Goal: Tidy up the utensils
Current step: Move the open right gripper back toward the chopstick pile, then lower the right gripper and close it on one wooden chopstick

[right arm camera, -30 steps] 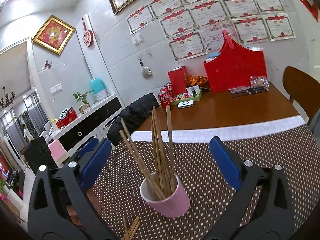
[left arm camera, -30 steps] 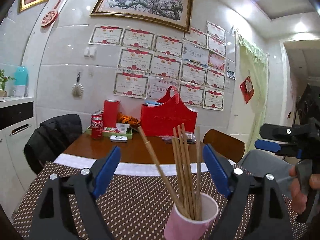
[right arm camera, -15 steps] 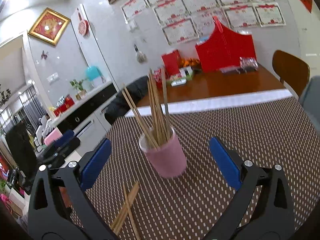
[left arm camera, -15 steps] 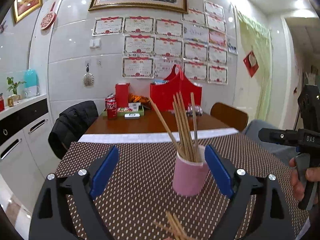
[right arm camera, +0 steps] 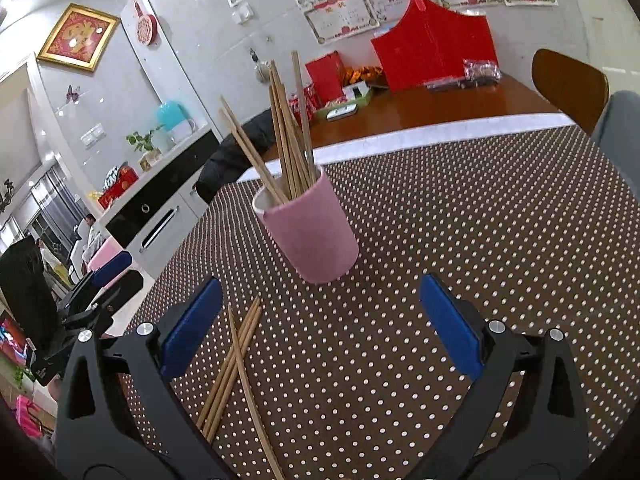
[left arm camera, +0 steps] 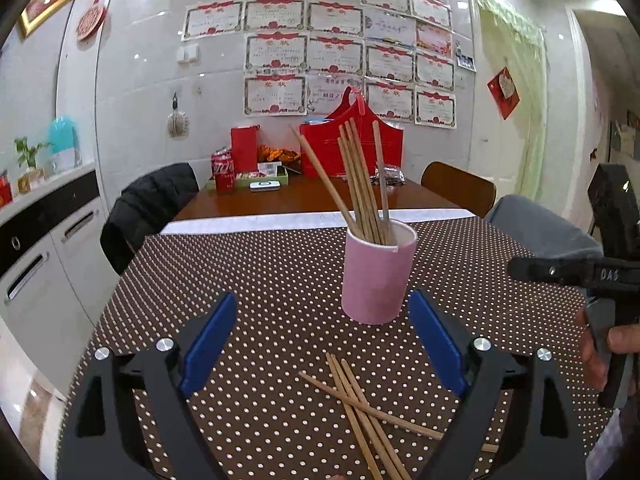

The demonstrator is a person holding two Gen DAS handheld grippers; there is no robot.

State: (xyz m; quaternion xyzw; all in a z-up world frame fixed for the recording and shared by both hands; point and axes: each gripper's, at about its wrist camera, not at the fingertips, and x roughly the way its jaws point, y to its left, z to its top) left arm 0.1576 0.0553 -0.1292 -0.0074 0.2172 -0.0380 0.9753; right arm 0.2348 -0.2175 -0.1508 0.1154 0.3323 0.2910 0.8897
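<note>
Both tongs gape wide over loose chopsticks on a dotted counter

Nearest, the left tongs (left arm camera: pixel 322 334) and right tongs (right arm camera: pixel 320 322) stand released, gripping nothing. Just beyond them a few loose chopsticks (left arm camera: pixel 362 404) lie crossed on the counter (left arm camera: pixel 248 280). Farther back, a pink cup (left arm camera: pixel 376 276) stands upright, holding more chopsticks (left arm camera: pixel 360 184); a red bag (left arm camera: pixel 352 152) sits by the wall.

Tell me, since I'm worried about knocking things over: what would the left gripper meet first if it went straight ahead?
Probably the loose chopsticks on the dotted tablecloth, since the open left gripper tilts downward; the pink cup stands just beyond.
</note>
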